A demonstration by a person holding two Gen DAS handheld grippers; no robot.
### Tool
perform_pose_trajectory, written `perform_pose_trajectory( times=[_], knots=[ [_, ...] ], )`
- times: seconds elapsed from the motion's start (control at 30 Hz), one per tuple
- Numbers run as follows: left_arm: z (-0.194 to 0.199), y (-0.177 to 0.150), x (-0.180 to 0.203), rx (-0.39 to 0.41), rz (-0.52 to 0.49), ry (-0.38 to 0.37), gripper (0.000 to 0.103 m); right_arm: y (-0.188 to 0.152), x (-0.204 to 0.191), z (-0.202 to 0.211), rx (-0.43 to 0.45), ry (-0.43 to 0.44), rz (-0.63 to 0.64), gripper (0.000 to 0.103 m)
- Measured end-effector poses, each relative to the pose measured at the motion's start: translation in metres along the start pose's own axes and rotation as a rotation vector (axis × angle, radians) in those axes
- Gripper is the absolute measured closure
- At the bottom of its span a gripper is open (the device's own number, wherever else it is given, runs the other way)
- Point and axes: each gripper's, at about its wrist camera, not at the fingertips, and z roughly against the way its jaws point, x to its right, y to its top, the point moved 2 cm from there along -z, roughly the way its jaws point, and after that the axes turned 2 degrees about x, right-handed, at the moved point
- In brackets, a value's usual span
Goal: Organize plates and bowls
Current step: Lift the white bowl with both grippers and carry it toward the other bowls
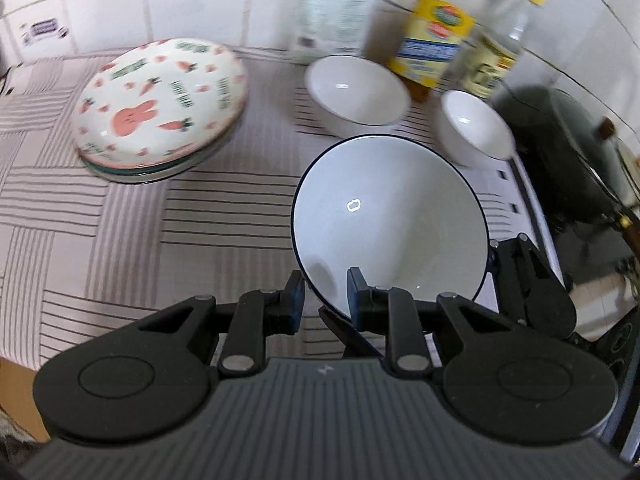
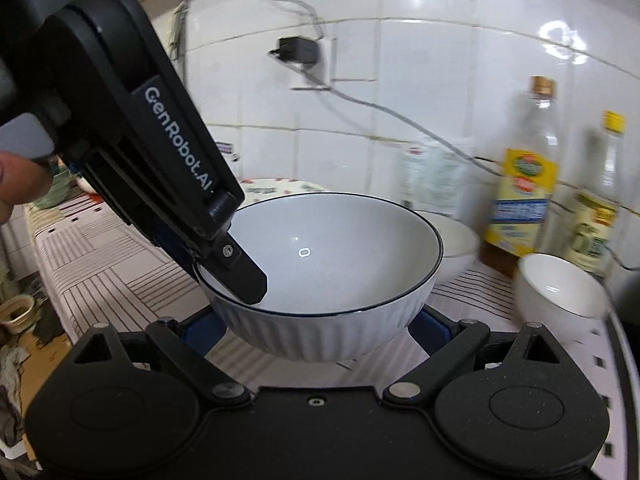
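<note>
A large white ribbed bowl with a dark rim is held above the striped cloth. My left gripper is shut on its near rim, one finger inside and one outside; it shows from the side in the right wrist view. My right gripper is open, its blue pads on either side of the bowl's lower wall; whether they touch is unclear. It appears at the bowl's right in the left wrist view. A medium white bowl and a small white bowl sit behind.
A stack of plates topped by a rabbit-and-carrot plate lies at the left. Oil bottles and a carton stand by the tiled wall. A dark pot stands at the right. The striped cloth covers the counter.
</note>
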Motion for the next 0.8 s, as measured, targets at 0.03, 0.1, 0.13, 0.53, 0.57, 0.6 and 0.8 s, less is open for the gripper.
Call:
perform_pose_trajectory(
  times=[0.03, 0.1, 0.13, 0.53, 0.57, 0.6, 0.8],
  knots=[
    [-0.004, 0.002, -0.006, -0.002, 0.008, 0.009, 0.082, 0.001, -0.002, -0.007, -0.003, 0.011, 0.006, 0.004],
    [-0.012, 0.006, -0.013, -0.007, 0.007, 0.028, 0.082, 0.001, -0.004, -0.021, -0.009, 0.028, 0.014, 0.004],
    [-0.015, 0.008, -0.016, -0.008, 0.015, 0.039, 0.082, 0.001, -0.003, -0.027, -0.014, 0.035, 0.014, 0.004],
    [-0.066, 0.017, -0.04, -0.083, 0.019, 0.087, 0.082, -0.013, 0.011, -0.083, -0.135, 0.058, -0.008, 0.005],
    [-0.067, 0.017, -0.039, -0.088, 0.016, 0.082, 0.082, -0.013, 0.012, -0.084, -0.141, 0.058, -0.009, 0.005],
    [-0.067, 0.018, -0.039, -0.091, 0.016, 0.078, 0.082, -0.014, 0.012, -0.084, -0.151, 0.06, -0.02, 0.005],
    [-0.053, 0.022, -0.039, -0.09, 0.035, 0.07, 0.076, -0.005, 0.014, -0.07, -0.169, 0.04, -0.098, 0.005]
  ],
)
